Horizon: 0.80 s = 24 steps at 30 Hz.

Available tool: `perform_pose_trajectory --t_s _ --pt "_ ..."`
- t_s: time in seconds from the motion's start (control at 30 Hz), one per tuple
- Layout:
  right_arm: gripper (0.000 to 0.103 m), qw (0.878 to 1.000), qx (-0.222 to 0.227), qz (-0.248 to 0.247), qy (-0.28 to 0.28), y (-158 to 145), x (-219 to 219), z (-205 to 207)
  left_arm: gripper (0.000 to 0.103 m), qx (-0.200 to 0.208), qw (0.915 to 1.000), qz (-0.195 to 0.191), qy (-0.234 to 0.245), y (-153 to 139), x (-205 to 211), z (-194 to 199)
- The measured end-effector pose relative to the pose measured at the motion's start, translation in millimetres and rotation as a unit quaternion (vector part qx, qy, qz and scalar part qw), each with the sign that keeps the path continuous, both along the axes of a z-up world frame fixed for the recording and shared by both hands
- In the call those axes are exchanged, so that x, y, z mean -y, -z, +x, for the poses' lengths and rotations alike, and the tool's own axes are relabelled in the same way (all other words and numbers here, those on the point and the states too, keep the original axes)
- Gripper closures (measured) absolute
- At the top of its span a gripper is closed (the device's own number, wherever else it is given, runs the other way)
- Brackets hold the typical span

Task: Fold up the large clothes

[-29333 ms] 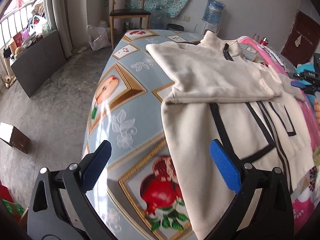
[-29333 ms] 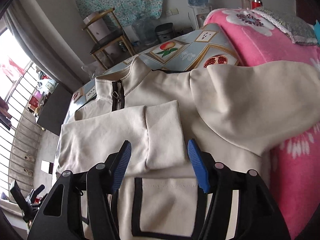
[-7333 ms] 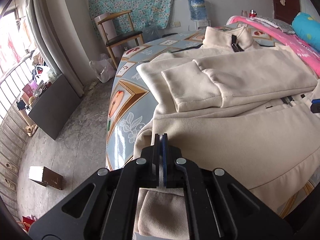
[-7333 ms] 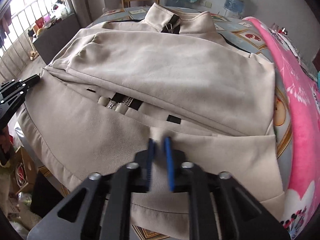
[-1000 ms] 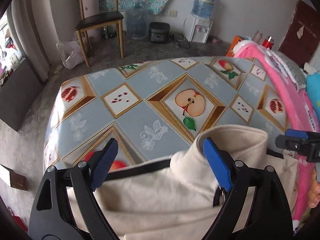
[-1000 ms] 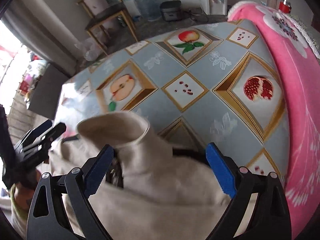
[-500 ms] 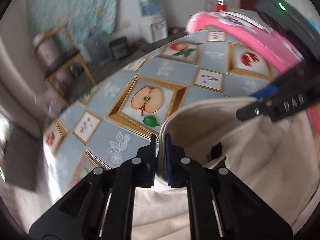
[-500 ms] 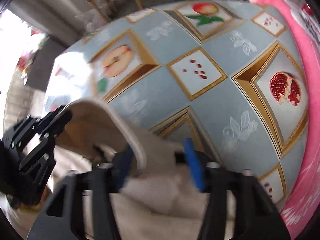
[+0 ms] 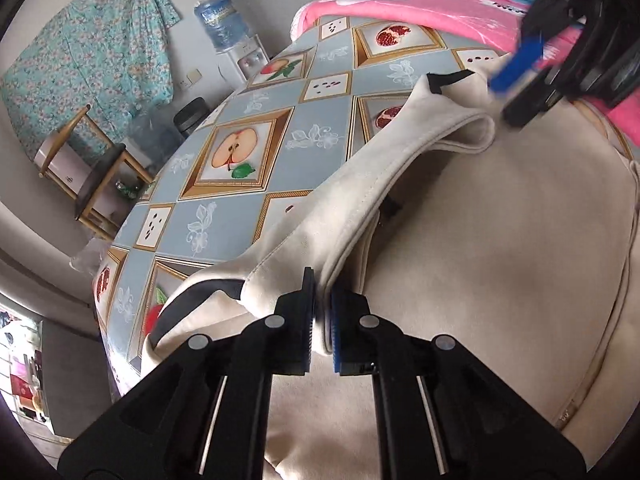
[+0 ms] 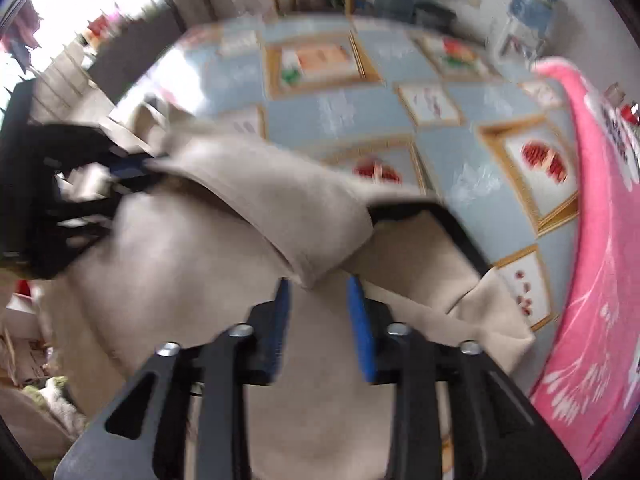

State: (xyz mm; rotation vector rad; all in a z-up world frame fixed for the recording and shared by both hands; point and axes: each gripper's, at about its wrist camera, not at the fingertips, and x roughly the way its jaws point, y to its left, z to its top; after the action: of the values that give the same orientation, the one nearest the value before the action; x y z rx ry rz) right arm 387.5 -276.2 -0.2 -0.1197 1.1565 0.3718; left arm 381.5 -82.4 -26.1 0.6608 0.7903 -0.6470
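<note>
A cream jacket (image 9: 500, 240) with black trim lies folded on the fruit-patterned tablecloth (image 9: 240, 184). My left gripper (image 9: 321, 312) is shut on the jacket's collar edge (image 9: 320, 236) and lifts it off the folded body. My right gripper (image 10: 316, 312) is closed on the other end of the collar (image 10: 280, 208), with cloth bunched between its blue pads; the view is motion-blurred. The right gripper also shows at the top right of the left wrist view (image 9: 520, 68), and the left gripper at the left of the right wrist view (image 10: 80, 184).
A pink blanket (image 9: 420, 4) lies along the table's far right side (image 10: 600, 240). A wooden chair (image 9: 84, 176), a water dispenser (image 9: 224, 24) and a floral curtain (image 9: 80, 52) stand by the wall. The table's edge drops to the floor on the left.
Both grippers, open above the collar a second ago, have closed on its two ends and pulled the collar back over the jacket body. The right wrist view is still moving.
</note>
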Motion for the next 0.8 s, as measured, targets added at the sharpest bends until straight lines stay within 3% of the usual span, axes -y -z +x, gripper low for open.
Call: perform_pose_trajectory --t_s 0.03,0.1,0.17,0.23,0.27,0.37,0.43,0.5,0.57,0.67,0.73,0.8 --pt "0.05 1.0 0.018 0.021 -0.007 -12.9 0.6 -2.4 0.096 -0.002 1.0 -0.004 0.002 -0.9 -0.4 0.1" --pt "0.05 0.997 0.042 0.066 -0.01 -33.6 0.0 3.6 0.096 -0.002 0.9999 -0.004 0.01 0.8 0.6 -0.7" --pt "0.05 0.995 0.041 0.094 0.007 -35.9 -5.8 23.5 0.096 -0.001 0.9999 -0.003 0.016 2.1 1.5 -2.0" --pt "0.053 0.994 0.025 0.101 0.026 -23.4 -17.5 50.3 0.096 -0.001 0.9999 -0.003 0.017 4.0 1.9 -2.2" --pt "0.062 0.994 0.009 0.107 0.034 -15.7 -25.1 58.5 0.096 -0.002 0.9999 -0.004 0.016 4.1 2.0 -2.4" --pt "0.071 0.987 -0.075 0.134 0.045 26.8 -40.9 86.5 0.093 -0.006 0.9998 -0.016 0.009 0.1 -2.7 -1.7" --pt "0.071 0.984 -0.118 0.123 0.043 56.3 -49.8 85.4 0.09 -0.021 0.9989 -0.042 -0.004 -10.1 -15.1 -1.5" --pt "0.071 0.989 -0.096 0.108 0.031 58.6 -54.0 76.8 0.077 -0.051 0.9946 -0.088 -0.023 -22.7 -32.6 0.5" --pt "0.071 0.989 -0.096 0.108 0.037 55.6 -52.3 72.2 0.07 -0.089 0.9837 -0.148 -0.049 -34.5 -55.0 5.9" --pt "0.069 0.987 -0.102 0.112 0.045 52.2 -49.2 68.0 0.062 -0.163 0.9568 -0.219 -0.1 -37.5 -79.6 25.7" --pt "0.064 0.984 -0.105 0.13 0.064 41.1 -38.2 63.1 0.059 -0.209 0.9347 -0.252 -0.138 -31.3 -88.8 41.7" --pt "0.055 0.981 -0.088 0.151 0.089 31.8 -19.0 54.4 0.054 -0.257 0.9069 -0.287 -0.17 -21.0 -96.1 56.6"
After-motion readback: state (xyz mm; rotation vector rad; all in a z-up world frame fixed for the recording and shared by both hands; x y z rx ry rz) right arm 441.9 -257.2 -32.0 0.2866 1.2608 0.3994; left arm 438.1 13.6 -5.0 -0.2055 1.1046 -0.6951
